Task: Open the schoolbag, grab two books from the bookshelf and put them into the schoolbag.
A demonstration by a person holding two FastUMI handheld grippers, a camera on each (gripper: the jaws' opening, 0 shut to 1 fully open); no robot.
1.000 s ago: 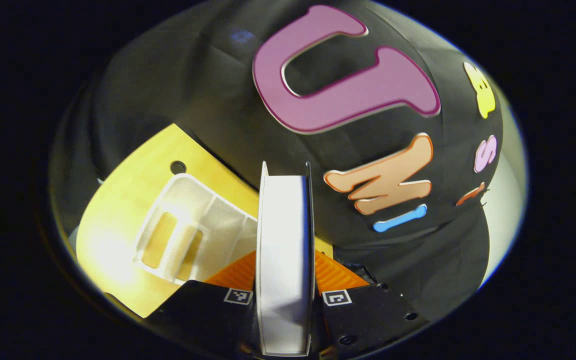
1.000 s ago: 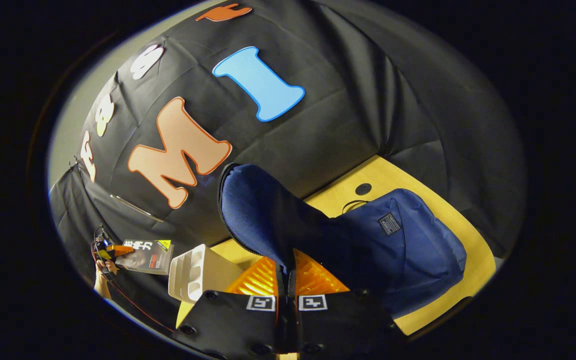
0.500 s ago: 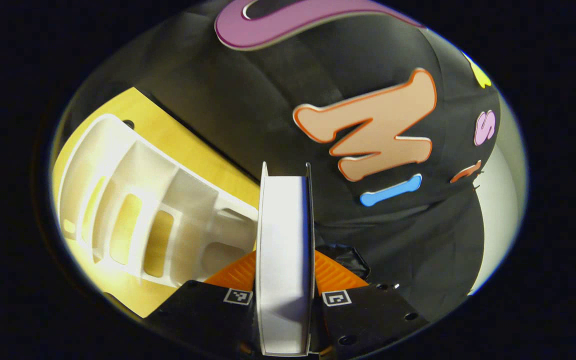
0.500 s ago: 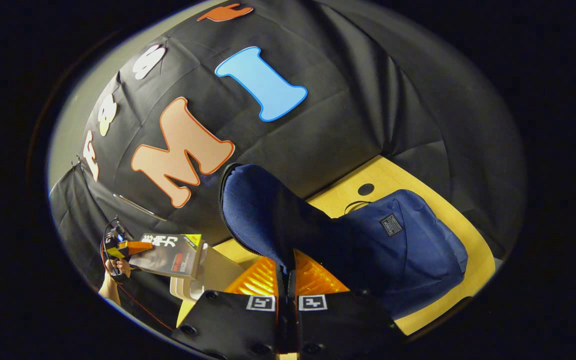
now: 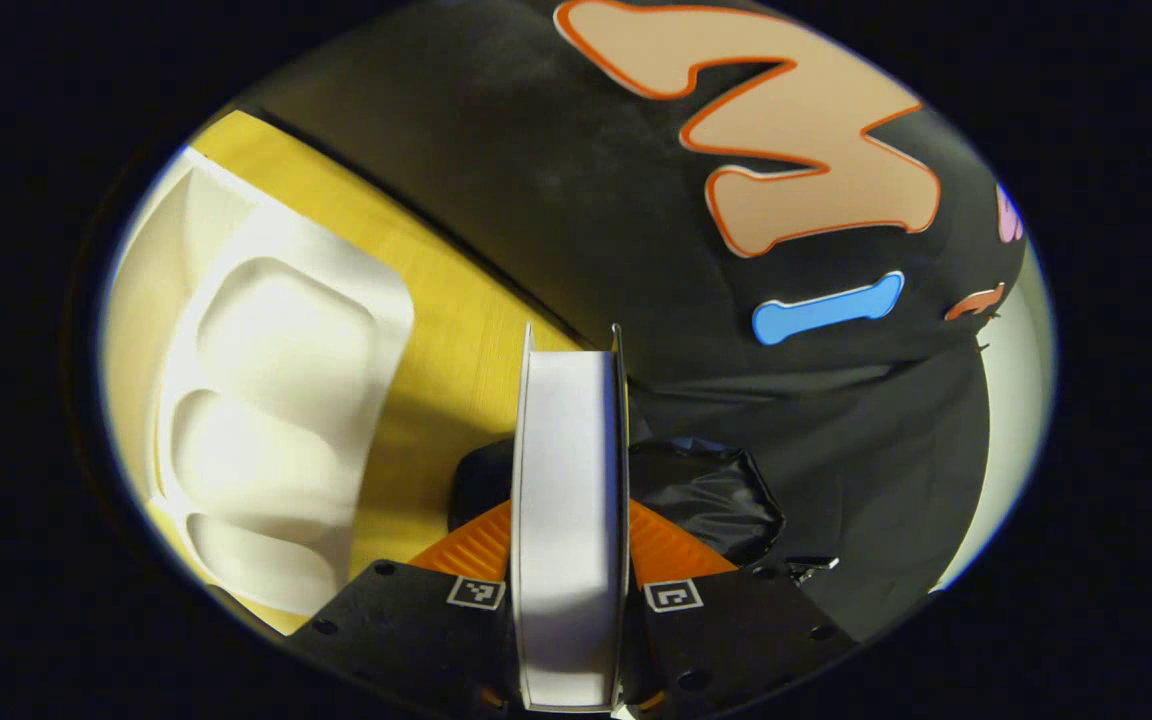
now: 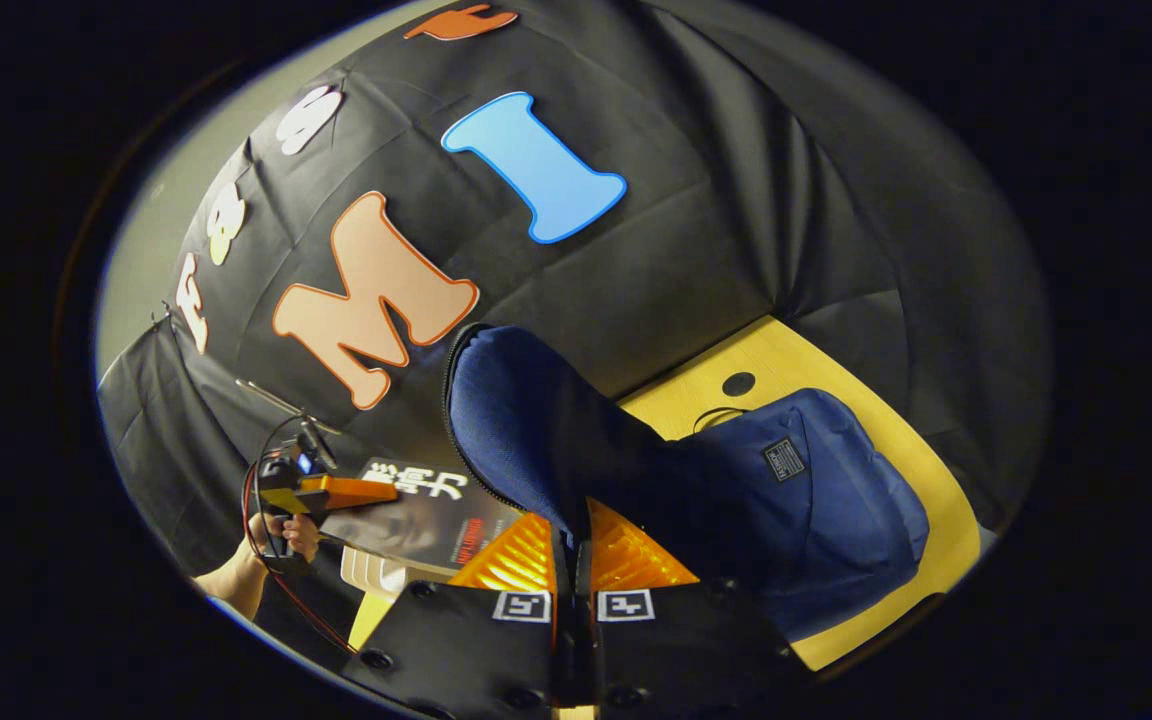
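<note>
My left gripper [image 5: 568,535] is shut on a book [image 5: 568,450], which I see edge-on with its white pages facing the camera. In the right gripper view that same book [image 6: 431,510] has a dark cover and hangs over the white bookshelf [image 6: 371,572], close to the bag's opening. My right gripper [image 6: 576,545] is shut on the raised flap [image 6: 521,430] of the blue schoolbag [image 6: 826,510], holding it up. The bag's body lies on the yellow wooden table [image 6: 786,360]. The inside of the bag is hidden.
The white bookshelf [image 5: 266,400] fills the left of the left gripper view, on the table [image 5: 456,310]. A hand [image 6: 281,535] with a red cable holds the left gripper [image 6: 336,492]. Black cloth walls stand close behind the table.
The left gripper has carried the book from beyond the shelf over it and toward the schoolbag. The right gripper has kept the flap raised, almost still.
</note>
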